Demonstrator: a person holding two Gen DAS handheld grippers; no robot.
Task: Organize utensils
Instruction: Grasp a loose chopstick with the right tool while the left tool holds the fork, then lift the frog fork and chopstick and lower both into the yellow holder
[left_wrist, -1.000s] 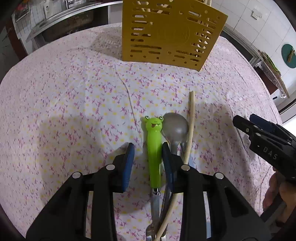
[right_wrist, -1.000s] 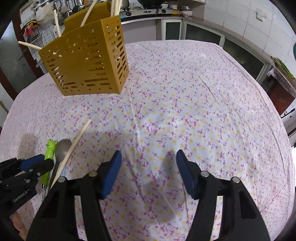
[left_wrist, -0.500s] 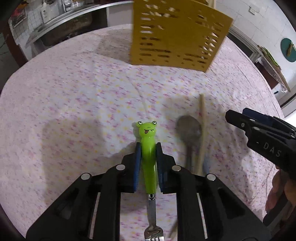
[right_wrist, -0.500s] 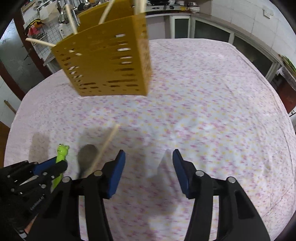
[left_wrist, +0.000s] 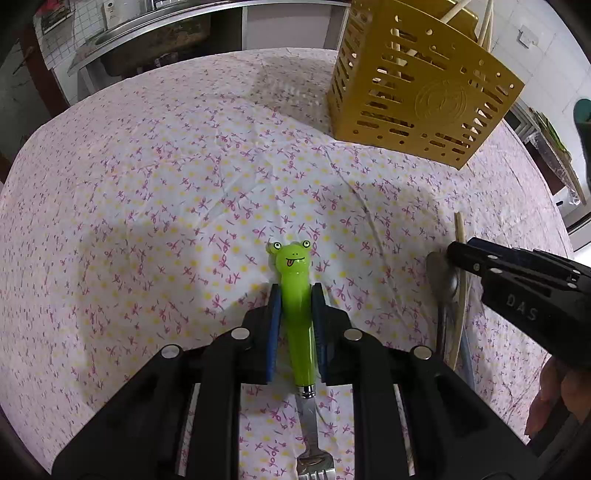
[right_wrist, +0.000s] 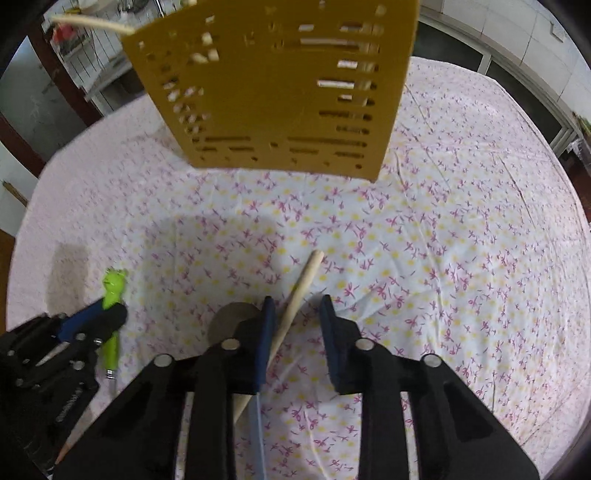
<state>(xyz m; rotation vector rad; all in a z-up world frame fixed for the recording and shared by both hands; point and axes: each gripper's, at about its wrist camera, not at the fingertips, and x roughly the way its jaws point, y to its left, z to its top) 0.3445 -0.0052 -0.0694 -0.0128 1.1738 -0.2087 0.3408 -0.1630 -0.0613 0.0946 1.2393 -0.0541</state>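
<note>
Fork (left_wrist: 297, 302) first: it has a bright green handle with a little frog face at the tip, two round eyes and a red tongue sticking out. Below the green part is a shiny metal neck and the prongs, low in the left view. My left gripper (left_wrist: 296, 291) is clamped on the green handle, one blue pad on each side, pressing it. The frog head pokes out past the pads over the tablecloth (left_wrist: 155, 192), which is white with pink flowers and yellow dots.

My right gripper (right_wrist: 295, 306) is closing. A pale wooden chopstick (right_wrist: 295, 299) lies slanted between its blue pads. The chopstick touches the left pad, but the right pad is still apart from it, so it is not squeezed yet. A grey metal spoon (right_wrist: 231, 317) lies just beside the chopstick, and its round bowl peeks out from behind the left finger. Spoon and chopstick are to the right of the fork, near it but not touching.

Farther back on the cloth stands the yellow holder (left_wrist: 417, 88), a box with many slits and small holes. Pale sticks stand up out of its top.
</note>
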